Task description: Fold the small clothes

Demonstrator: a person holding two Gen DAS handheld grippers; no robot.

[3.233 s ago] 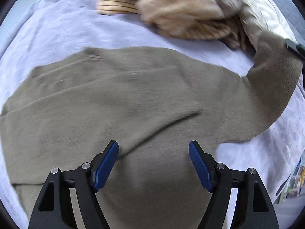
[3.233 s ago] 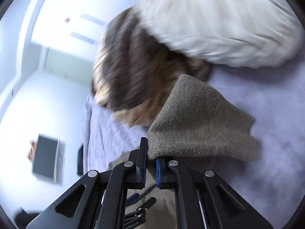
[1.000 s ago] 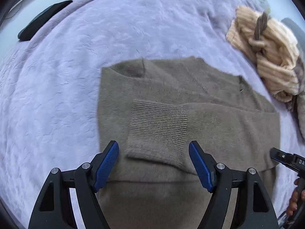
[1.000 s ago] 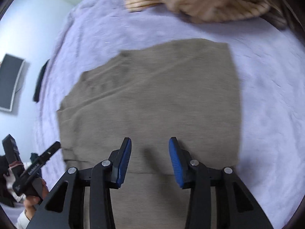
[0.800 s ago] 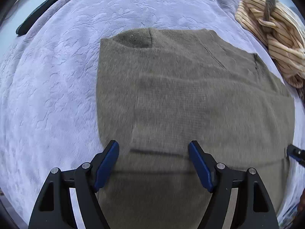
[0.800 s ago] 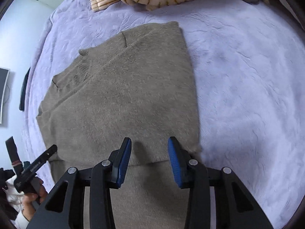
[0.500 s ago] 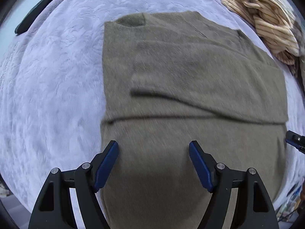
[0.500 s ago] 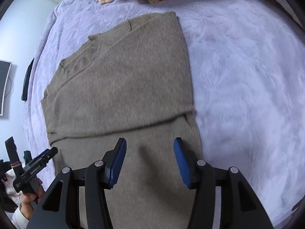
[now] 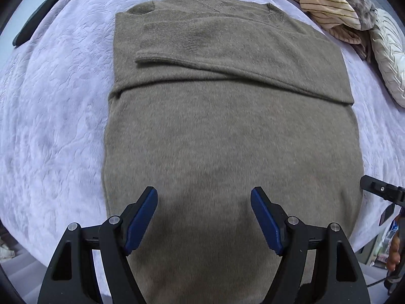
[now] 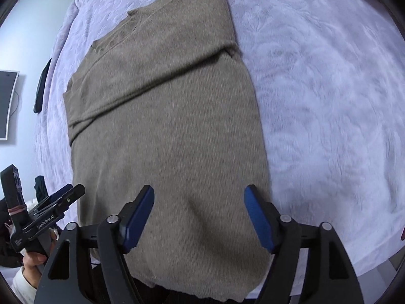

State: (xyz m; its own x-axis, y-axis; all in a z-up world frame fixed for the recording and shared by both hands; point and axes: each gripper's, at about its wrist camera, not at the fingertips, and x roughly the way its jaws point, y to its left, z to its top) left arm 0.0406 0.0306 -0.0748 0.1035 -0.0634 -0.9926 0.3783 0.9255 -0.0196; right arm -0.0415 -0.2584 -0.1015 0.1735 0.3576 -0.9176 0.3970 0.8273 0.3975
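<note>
A lilac bedspread (image 9: 58,116) covers the bed, and the olive-brown sweater (image 9: 227,131) lies flat along it, both sleeves already folded across the chest, its hem hanging off the near edge of the bed. Beyond the collar sits a heap of striped clothes (image 9: 321,5) not yet folded. The step in hand looks like the lengthwise fold: the left hand-held gripper (image 9: 203,217) hangs over the lower body with its jaws wide apart and nothing between them, and the right hand-held gripper (image 10: 198,215) has just been opening, also empty, above the hem end. Next, each would need to pinch a hem corner and carry it up toward the shoulders. Small white lettering on the left tool reads "GenRobot.AI".
</note>
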